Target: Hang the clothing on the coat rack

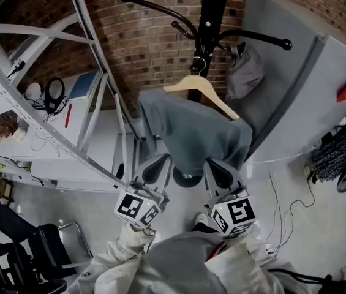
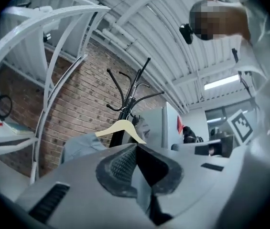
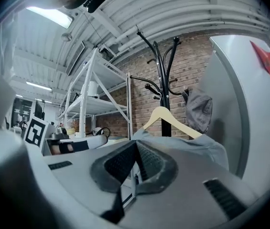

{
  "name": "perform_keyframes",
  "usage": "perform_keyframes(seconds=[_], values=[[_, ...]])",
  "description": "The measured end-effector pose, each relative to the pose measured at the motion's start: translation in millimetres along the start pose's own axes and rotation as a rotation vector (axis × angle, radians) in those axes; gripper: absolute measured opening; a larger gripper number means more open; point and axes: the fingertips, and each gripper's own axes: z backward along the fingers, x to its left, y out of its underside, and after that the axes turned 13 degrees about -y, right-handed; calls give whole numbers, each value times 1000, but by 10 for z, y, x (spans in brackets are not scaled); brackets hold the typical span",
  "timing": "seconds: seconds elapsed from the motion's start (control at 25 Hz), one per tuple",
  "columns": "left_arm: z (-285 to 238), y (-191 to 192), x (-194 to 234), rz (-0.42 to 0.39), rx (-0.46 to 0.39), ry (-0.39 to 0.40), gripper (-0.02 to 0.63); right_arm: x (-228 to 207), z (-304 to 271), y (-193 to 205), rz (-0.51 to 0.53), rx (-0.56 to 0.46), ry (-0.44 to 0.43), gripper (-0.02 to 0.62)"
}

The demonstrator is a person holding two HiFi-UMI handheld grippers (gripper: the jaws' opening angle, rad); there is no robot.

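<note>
A grey garment (image 1: 191,127) hangs on a wooden hanger (image 1: 200,90) whose hook sits against the black coat rack (image 1: 209,17). Both grippers are at its lower hem. My left gripper (image 1: 160,160) is shut at the hem's left corner, and a thin fold of grey cloth appears pinched in the left gripper (image 2: 137,148). My right gripper (image 1: 212,163) is shut under the hem's right side. In the right gripper view the garment (image 3: 192,144) runs right up to the shut right gripper (image 3: 136,143). The hanger (image 3: 168,118) and coat rack (image 3: 165,80) rise beyond.
A second grey cloth item (image 1: 245,72) hangs from a right arm of the rack. White metal shelving (image 1: 50,139) stands at the left before a brick wall. A grey partition (image 1: 301,103) stands at the right, a black chair (image 1: 44,244) at lower left, and cables (image 1: 283,213) on the floor.
</note>
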Motion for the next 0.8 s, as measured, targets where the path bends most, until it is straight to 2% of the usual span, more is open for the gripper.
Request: perform_keyframes(seconds=[0.08,0.16,0.32,0.48,0.8], values=[[165,93,14,-56,13,-27,9,155,68,9,7,9,9,25],[349,156,13,-77,35,-49,8,317,147,47,20,20,19,25],[736,391,-20,-61,57,-52,8,604,350,231,19,40,41,25],[1031,467,-136,-65,87,-40,8,834,520,324,19,69,59,25],[1239,576,-220,-11,120,-46,8,979,656,413,-10,104,48,25]])
